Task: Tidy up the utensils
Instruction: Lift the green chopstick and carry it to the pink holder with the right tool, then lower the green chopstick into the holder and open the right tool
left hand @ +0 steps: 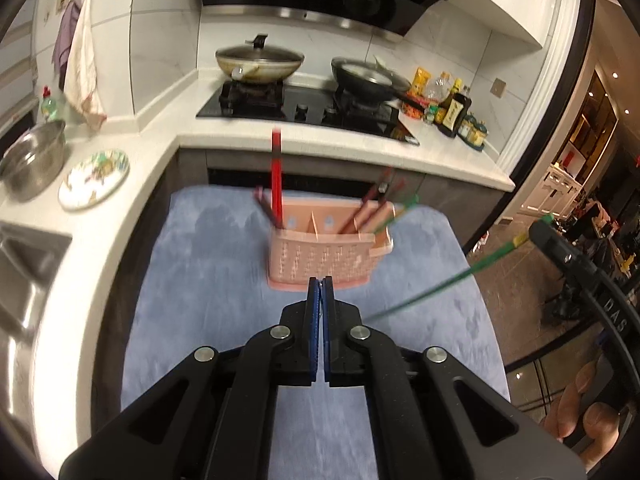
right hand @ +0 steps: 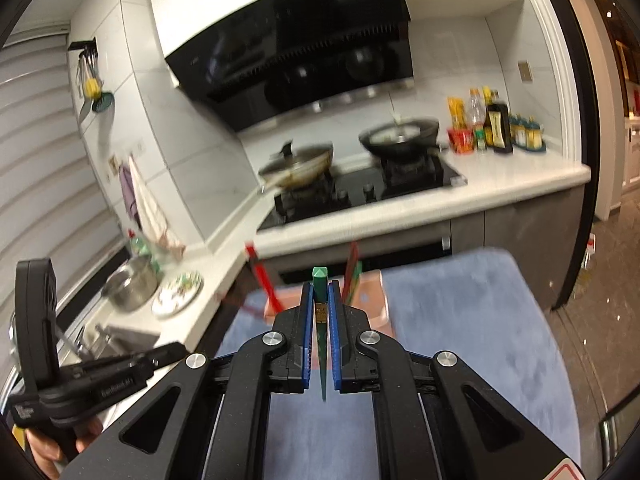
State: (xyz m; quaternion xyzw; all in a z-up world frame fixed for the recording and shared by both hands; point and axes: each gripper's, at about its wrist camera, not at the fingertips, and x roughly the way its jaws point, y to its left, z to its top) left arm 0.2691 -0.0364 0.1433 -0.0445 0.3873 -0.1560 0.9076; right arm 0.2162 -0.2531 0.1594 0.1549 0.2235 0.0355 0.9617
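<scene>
Between the blue pads of my right hand-held gripper (right hand: 320, 312) sits a green chopstick (right hand: 321, 320), pinched tight so it won't slip. My left hand-held gripper (left hand: 320, 300) is squeezed shut with nothing in it. Ahead, the pink basket (left hand: 324, 256) waits on the blue-covered bench (left hand: 200, 280), keeping red chopsticks (left hand: 276, 176) apart from green ones.

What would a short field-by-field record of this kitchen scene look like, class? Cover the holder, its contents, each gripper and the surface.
holder: pink slotted basket, with dividers, standing on the mat
contents: red chopsticks upright in the left compartment; dark red-brown chopsticks leaning in the right compartment
surface: blue mat
left gripper: shut, nothing between its pads
right gripper: shut on a green chopstick
background: two pans on the hob
</scene>
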